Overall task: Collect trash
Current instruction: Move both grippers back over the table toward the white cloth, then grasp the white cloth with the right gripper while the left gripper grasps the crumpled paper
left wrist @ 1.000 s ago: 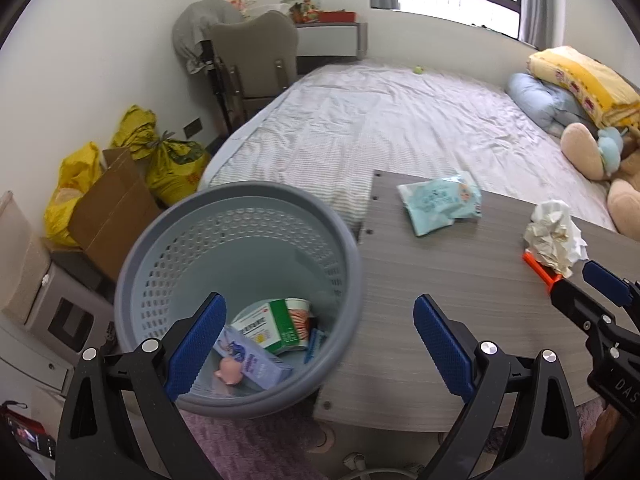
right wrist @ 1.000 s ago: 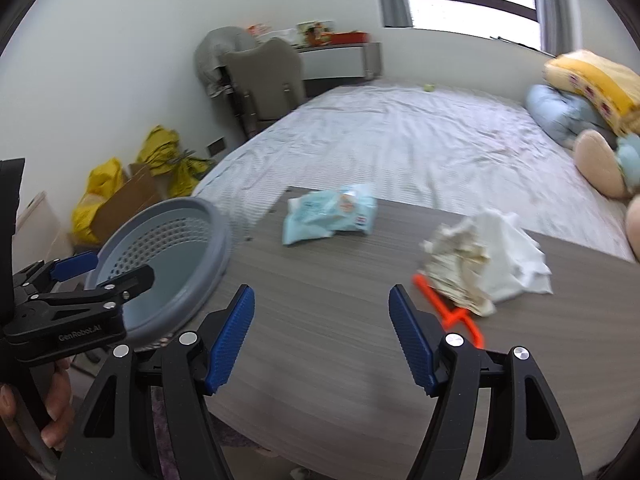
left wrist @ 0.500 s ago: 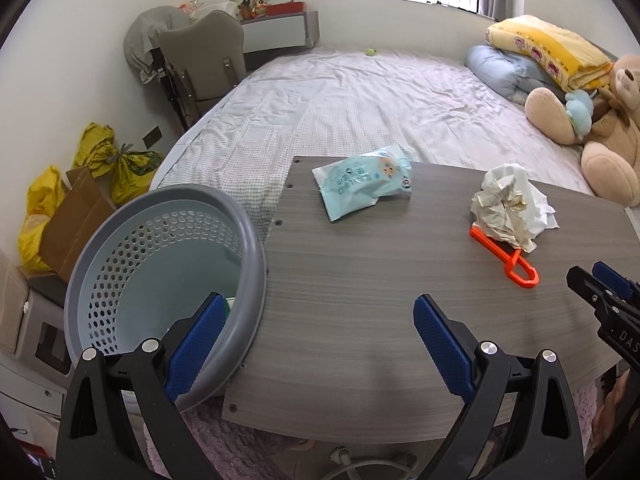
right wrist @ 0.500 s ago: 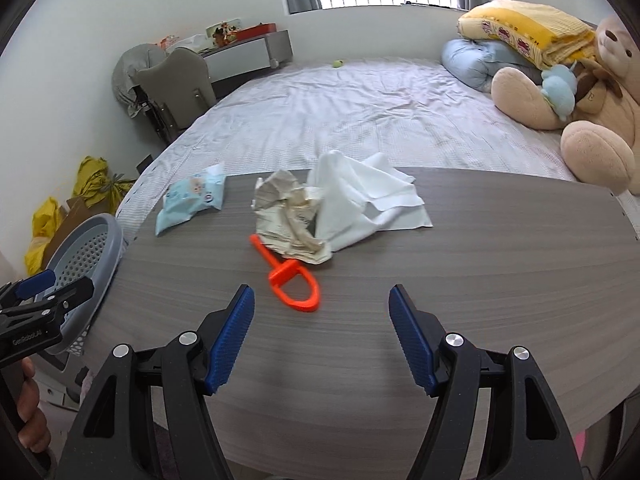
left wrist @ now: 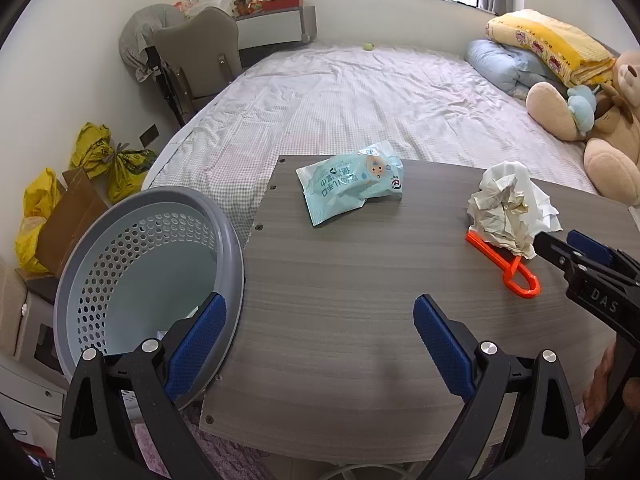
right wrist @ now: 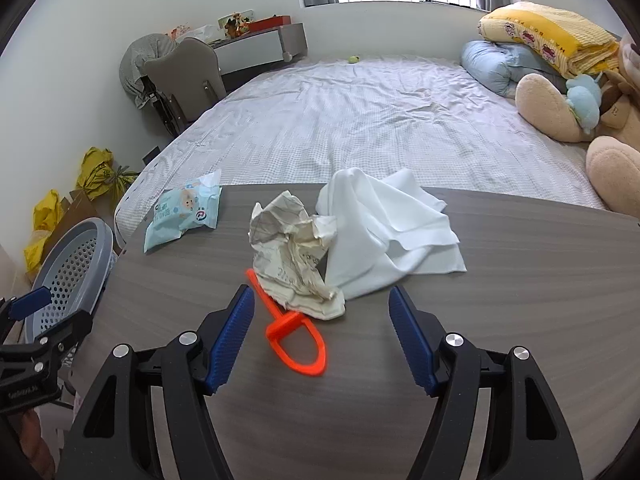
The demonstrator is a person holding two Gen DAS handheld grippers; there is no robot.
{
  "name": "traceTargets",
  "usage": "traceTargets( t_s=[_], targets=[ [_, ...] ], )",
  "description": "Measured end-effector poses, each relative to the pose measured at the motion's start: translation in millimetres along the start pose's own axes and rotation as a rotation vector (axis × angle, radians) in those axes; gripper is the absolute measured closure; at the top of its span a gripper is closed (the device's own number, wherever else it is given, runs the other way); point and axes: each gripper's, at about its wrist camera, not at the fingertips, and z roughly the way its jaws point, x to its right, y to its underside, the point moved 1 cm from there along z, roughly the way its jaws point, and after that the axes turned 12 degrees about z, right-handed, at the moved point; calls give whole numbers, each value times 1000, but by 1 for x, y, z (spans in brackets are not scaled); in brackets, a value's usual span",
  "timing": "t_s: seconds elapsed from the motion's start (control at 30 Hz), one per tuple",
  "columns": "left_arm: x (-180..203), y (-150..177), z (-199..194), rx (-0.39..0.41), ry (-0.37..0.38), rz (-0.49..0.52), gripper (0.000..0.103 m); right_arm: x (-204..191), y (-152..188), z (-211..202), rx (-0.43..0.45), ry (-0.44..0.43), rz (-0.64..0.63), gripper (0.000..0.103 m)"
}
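the crumpled paper (right wrist: 294, 256) is lying mid-worktop, resting partly over the orange plastic piece (right wrist: 294, 330) and touching the white cloth (right wrist: 390, 236) to its right; the blue wipes packet (right wrist: 184, 210) is sitting apart, nearer the bed-side edge. the right tongs (right wrist: 322, 332) are hanging spread wide and empty, and compared with a second ago they have swung away from the grey basket (right wrist: 70, 256) and closed in on the paper, so the orange loop is now lying between the blue pads (right wrist: 232, 334). that is suggesting the next pickup is the paper or the orange piece, though which one cannot be told yet. the left tongs (left wrist: 320, 342) are also spread and holding nothing; they have moved off from over the basket (left wrist: 148, 272), which is now sitting at the worktop (left wrist: 340, 280) corner to their left. what the basket is holding is mostly hidden from here, perhaps a scrap at the bottom. three loose items are still waiting on the worktop.
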Motion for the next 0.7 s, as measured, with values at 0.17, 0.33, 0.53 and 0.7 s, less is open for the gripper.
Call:
traceTargets(
  t_s=[0.17,0.33,0.53,0.7],
  targets=[
    [0,-3,5,-6,3,-3,10,8,-14,5,14,9,16,36],
    [3,-6,8,-7,13,-2,10,24,-26,6,32,50,20,36],
    [10,-8,8,-2,20,11,10,40,-45,20,15,64,40,36],
    [13,-10,9,-3,17,18,10,39,-59,32,-5,25,50,36]
  ],
)
